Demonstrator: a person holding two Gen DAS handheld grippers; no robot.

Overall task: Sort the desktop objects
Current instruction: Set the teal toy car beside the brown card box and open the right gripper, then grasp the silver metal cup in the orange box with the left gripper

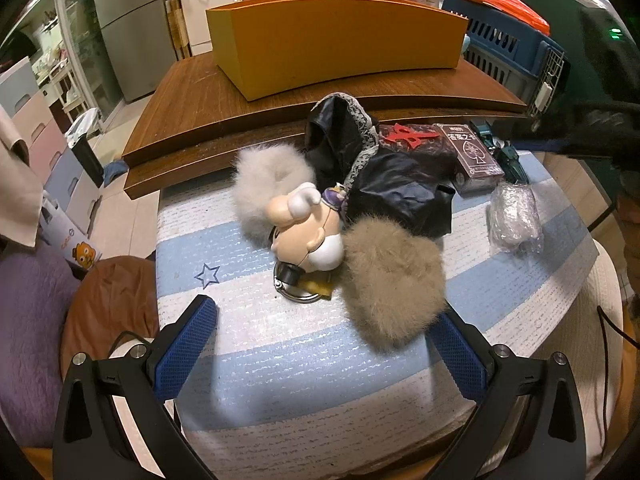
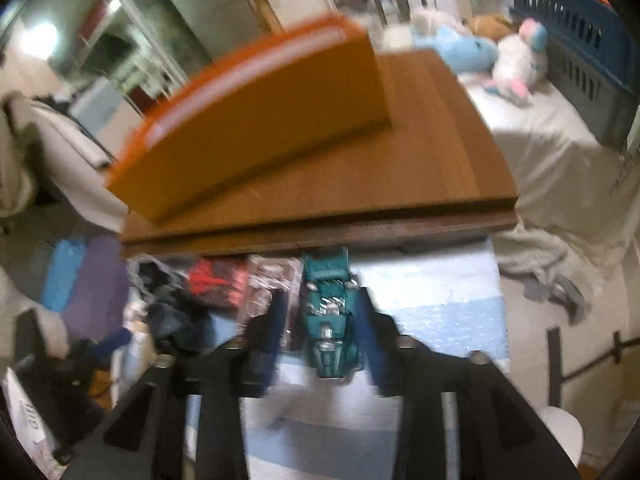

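My left gripper (image 1: 326,340) hangs open over the blue-and-white striped mat (image 1: 280,360), with nothing between its blue pads. Just ahead of it lies a small doll keychain (image 1: 308,232) between a grey pompom (image 1: 264,184) and a brown pompom (image 1: 392,280); the brown one lies close to the right finger. In the blurred right wrist view, my right gripper (image 2: 320,300) stands open around a teal toy car (image 2: 328,320) on the mat, with a gap showing on the car's left side. An orange box (image 1: 336,40) stands on the wooden board (image 1: 192,120) behind.
A black lace-edged pouch (image 1: 360,160), a red-lettered packet (image 1: 412,136), a card box (image 1: 472,156) and a clear plastic bundle (image 1: 514,216) lie along the mat's far side. A blue crate (image 1: 512,52) sits at the back right. Plush toys (image 2: 516,60) lie beyond the board.
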